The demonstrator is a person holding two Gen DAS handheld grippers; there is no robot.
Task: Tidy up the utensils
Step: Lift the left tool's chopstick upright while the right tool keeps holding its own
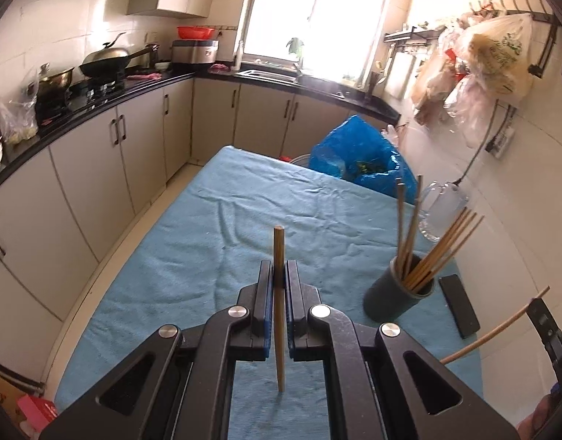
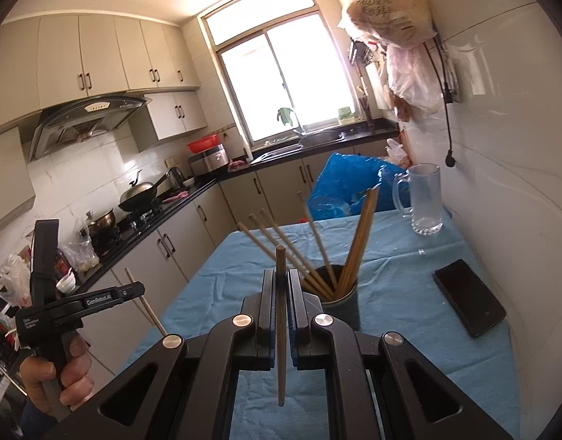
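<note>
My left gripper (image 1: 279, 275) is shut on a wooden chopstick (image 1: 279, 256) held upright above the blue cloth (image 1: 207, 242). A dark cylindrical holder (image 1: 394, 297) with several chopsticks stands to its right. My right gripper (image 2: 280, 282) is shut on another wooden chopstick (image 2: 280, 260), held upright just in front of the holder (image 2: 341, 302). The left gripper and its chopstick also show at the left of the right wrist view (image 2: 132, 288). The right gripper's chopstick shows at the right edge of the left wrist view (image 1: 501, 326).
A black phone (image 2: 470, 297) lies on the cloth right of the holder. A clear glass mug (image 2: 424, 198) and a blue plastic bag (image 2: 354, 187) sit at the table's far end. Kitchen counters run along the left; a white wall is on the right.
</note>
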